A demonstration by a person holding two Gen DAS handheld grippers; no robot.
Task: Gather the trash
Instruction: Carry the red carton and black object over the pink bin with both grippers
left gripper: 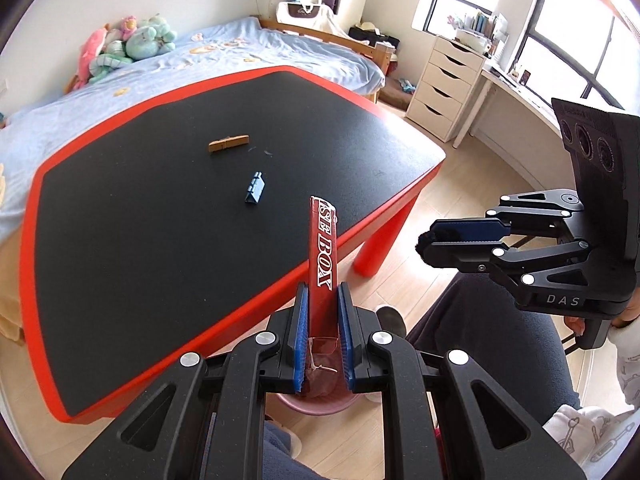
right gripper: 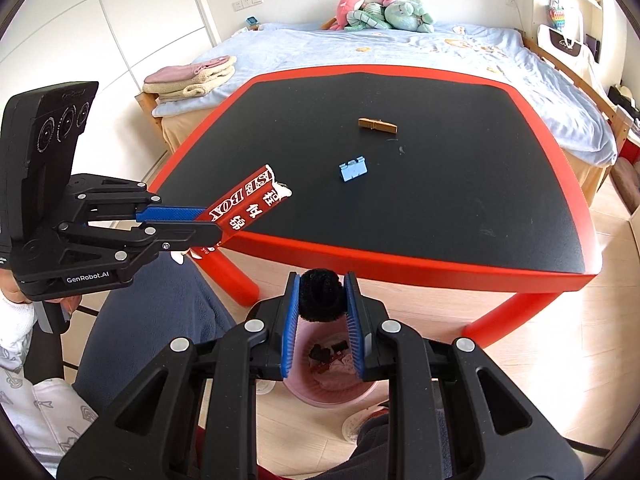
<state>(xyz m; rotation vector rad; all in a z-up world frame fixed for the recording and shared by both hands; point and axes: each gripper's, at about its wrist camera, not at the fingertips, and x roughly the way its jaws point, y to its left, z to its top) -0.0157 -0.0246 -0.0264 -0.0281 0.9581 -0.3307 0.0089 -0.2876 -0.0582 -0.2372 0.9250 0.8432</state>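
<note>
Right wrist: right tool [right gripper: 322, 300] clamps black pompom [right gripper: 321, 294] — left tool [right gripper: 208, 226] red box [right gripper: 244, 208]; bin [right gripper: 320, 394] below.

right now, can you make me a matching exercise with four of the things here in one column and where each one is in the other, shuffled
Things
1. flattened red cardboard box
2. fuzzy black pom-pom
3. tan wooden clothespin
4. round pink plastic bin

Places
A. on the floor below the grippers
B. clamped in the left gripper
C. lying on the black tabletop
D. clamped in the right gripper

Pairs: 1-B, 2-D, 3-C, 4-A
</note>
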